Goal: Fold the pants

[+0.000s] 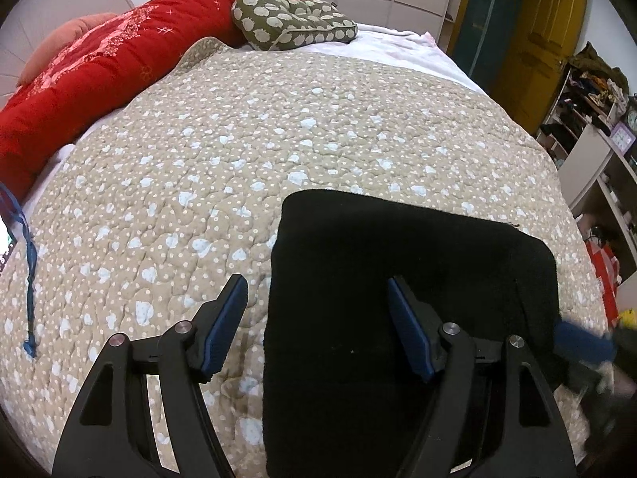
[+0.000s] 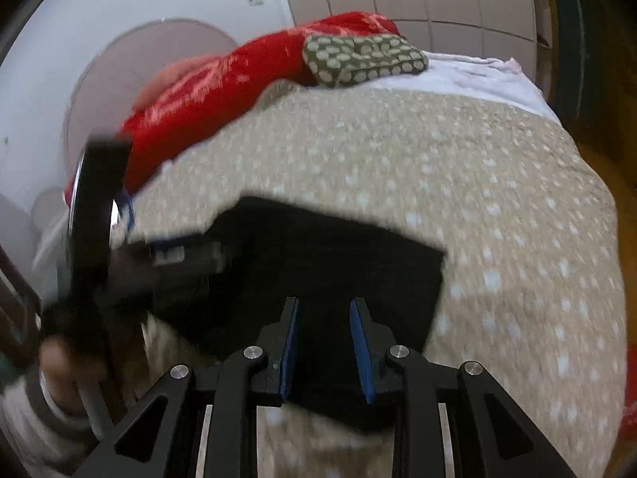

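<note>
Finishing looks near: the pants [image 1: 398, 279] lie folded into a black rectangle on the bed's quilt [image 1: 239, 139]. Left gripper [image 1: 314, 318] gapes wide, right gripper [image 2: 324, 342] narrower, both empty; press edges square.

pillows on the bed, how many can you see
2: a green patterned pillow at the far end, and an orange pillow partly hidden behind the red quilt. More may be hidden.
</note>
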{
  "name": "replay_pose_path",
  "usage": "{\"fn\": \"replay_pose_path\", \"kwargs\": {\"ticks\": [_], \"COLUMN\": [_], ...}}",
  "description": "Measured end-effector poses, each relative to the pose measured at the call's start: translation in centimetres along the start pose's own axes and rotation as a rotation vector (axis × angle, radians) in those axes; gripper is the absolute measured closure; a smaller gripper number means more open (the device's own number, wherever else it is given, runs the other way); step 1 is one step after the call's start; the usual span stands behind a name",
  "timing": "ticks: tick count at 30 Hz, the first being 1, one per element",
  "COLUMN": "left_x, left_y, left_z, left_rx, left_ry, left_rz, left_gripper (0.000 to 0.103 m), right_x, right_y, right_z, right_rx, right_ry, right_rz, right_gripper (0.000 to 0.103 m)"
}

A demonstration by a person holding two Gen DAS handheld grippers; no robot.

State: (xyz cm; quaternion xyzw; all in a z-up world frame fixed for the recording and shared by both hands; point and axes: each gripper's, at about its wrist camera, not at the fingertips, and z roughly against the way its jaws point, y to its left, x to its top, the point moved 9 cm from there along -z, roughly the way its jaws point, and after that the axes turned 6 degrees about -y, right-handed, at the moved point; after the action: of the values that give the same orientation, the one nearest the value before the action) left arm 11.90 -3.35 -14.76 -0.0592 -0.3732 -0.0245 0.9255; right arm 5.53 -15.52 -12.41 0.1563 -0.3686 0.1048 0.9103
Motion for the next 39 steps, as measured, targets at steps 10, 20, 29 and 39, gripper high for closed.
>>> {"fn": "replay_pose_path", "kwargs": {"ticks": [10, 20, 29, 39], "left_x": [-0.6, -1.2, -1.5, -1.4], "left_y": [-0.1, 1.0, 0.8, 0.6], "left_z": [1.7, 2.6, 1.7, 0.6], "left_rx": [0.008, -0.085, -0.104, -0.142], "left_ry": [0.012, 0.027, 0.041, 0.042], "left_rz": [-0.013, 0.080, 0.091, 0.102], "left_gripper": [0.031, 0.031, 0.031, 0.026], "right_x": [-1.7, -1.0, -1.4, -1.9], "right_y": [-1.2, -4.9, -6.1, -5.8], "right_z": [1.1, 0.0, -2.2, -3.4], "right_rx": [0.028, 0.092, 0.072, 0.166], "right_ry": [-0.037, -0.073, -0.047, -0.045], "right_rz": [-0.088, -0.368, -0.406, -0.449], "right_gripper": [0.078, 0.053, 0.047, 0.036]}}
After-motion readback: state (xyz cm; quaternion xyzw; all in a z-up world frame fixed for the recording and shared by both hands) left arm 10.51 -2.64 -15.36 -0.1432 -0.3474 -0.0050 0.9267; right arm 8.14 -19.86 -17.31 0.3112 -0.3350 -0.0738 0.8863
